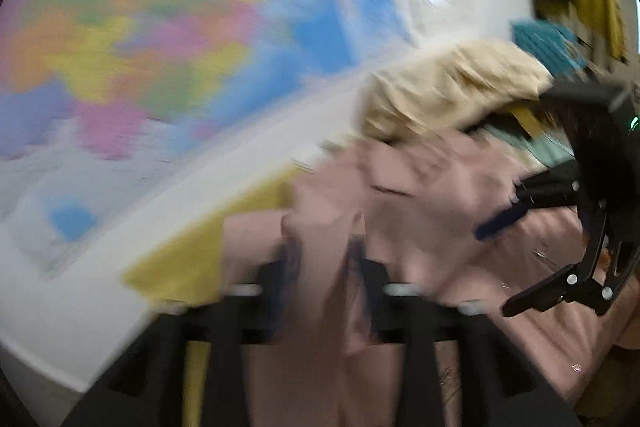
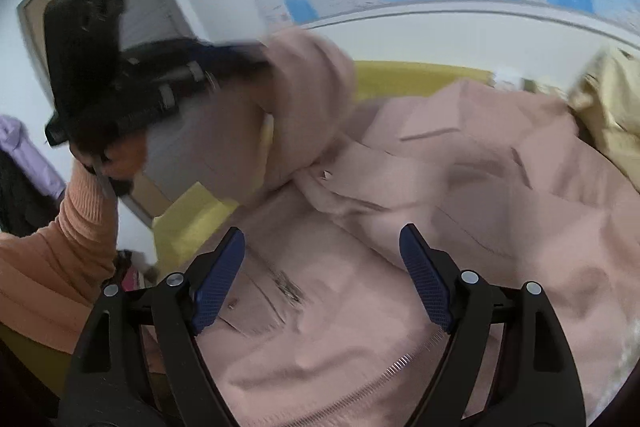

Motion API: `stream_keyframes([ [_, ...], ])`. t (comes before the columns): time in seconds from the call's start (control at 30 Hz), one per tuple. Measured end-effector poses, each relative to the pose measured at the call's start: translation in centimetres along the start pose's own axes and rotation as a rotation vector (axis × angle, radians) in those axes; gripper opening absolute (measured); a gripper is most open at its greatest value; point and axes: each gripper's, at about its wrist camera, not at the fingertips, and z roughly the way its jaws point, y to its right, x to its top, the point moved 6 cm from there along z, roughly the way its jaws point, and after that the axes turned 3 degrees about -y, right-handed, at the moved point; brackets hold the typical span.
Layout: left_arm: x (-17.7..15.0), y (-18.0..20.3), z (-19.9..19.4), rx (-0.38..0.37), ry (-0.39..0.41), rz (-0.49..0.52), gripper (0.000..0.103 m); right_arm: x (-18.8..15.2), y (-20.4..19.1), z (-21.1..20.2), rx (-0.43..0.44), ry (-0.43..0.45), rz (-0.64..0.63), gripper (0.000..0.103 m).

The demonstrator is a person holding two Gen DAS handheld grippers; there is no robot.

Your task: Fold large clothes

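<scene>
I am pinching a soft, floppy fold of the pink jacket [image 2: 420, 211] in my left gripper [image 1: 320, 251], my right gripper [image 2: 324, 247] gaping empty above it on the yellow table [image 2: 400, 75], judging its hem the best hold.

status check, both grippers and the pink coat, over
Left gripper shut on pink zip-up coat, lifting a fold. Right gripper open, empty above the coat. Coat rumpled on yellow table; cream garment piled beside it.

Pale pink jacket [image 2: 400, 227] (yellow table [image 2: 420, 77])
</scene>
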Motion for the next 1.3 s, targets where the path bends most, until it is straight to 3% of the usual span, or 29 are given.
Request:
stream_keyframes([
  [0.1, 0.0, 1.4, 2.5, -0.087, -0.035, -0.041, 0.069, -1.2, 1.4, -0.9, -0.029, -0.003, 0.041, 0.08],
  [0.17, 0.4, 0.3, 2.1, -0.119, 0.004, -0.116, 0.073, -1.8, 2.1, -1.0, -0.031, -0.006, 0.058, 0.08],
  [0.27, 0.0, -3.7, -1.4, -0.176, 0.125, -0.28, 0.084, -2.6, 2.8, -0.9, -0.025, -0.011, 0.072, 0.081],
  [0.33, -1.6, -5.3, -2.6, -0.134, 0.145, -0.315, 0.085, -2.6, 2.7, -0.4, 0.0, -0.014, 0.075, 0.082],
  [0.53, -8.5, -7.1, 0.2, 0.002, -0.046, -0.381, 0.082, -2.6, -0.2, 3.6, 0.111, -0.084, 0.041, 0.09],
  [0.67, -12.6, -6.9, 2.4, -0.005, -0.126, -0.446, 0.078, -2.9, -2.8, 7.7, 0.129, -0.157, -0.004, 0.09],
  [0.73, -13.4, -6.7, 3.5, 0.008, -0.152, -0.447, 0.078, -3.0, -2.9, 9.6, 0.12, -0.202, 0.006, 0.064],
  [0.77, -13.6, -6.6, 4.0, 0.017, -0.163, -0.441, 0.077, -3.2, -2.7, 10.3, 0.14, -0.231, 0.027, 0.026],
  [0.8, -13.7, -6.6, 4.2, 0.017, -0.169, -0.438, 0.076, -3.2, -2.3, 10.5, 0.172, -0.247, 0.058, 0.007],
  [0.83, -13.7, -6.3, 4.5, 0.026, -0.176, -0.419, 0.075, -3.0, -2.0, 10.1, 0.193, -0.237, 0.073, 0.002],
  [0.93, -14.1, -6.0, 5.1, 0.08, -0.194, -0.365, 0.065, -1.2, -0.4, 5.2, 0.302, -0.104, 0.156, 0.002],
  [1.03, -14.5, -6.0, 5.3, 0.072, -0.2, -0.357, 0.053, 0.3, 3.6, -1.7, 0.269, 0.058, 0.219, 0.002],
  [1.13, -15.6, -6.8, 5.8, 0.085, -0.228, -0.386, 0.049, -0.7, 10.8, -5.3, 0.061, 0.101, 0.368, 0.023],
  [1.2, -16.1, -7.6, 6.0, 0.087, -0.234, -0.424, 0.049, -2.5, 15.1, -6.1, -0.076, 0.067, 0.461, 0.061],
  [1.23, -16.4, -8.0, 5.9, 0.094, -0.237, -0.442, 0.049, -3.8, 16.9, -6.5, -0.15, 0.057, 0.515, 0.062],
  [1.3, -16.6, -8.7, 5.5, 0.118, -0.237, -0.462, 0.049, -4.9, 17.6, -7.1, -0.134, 0.071, 0.54, 0.068],
])
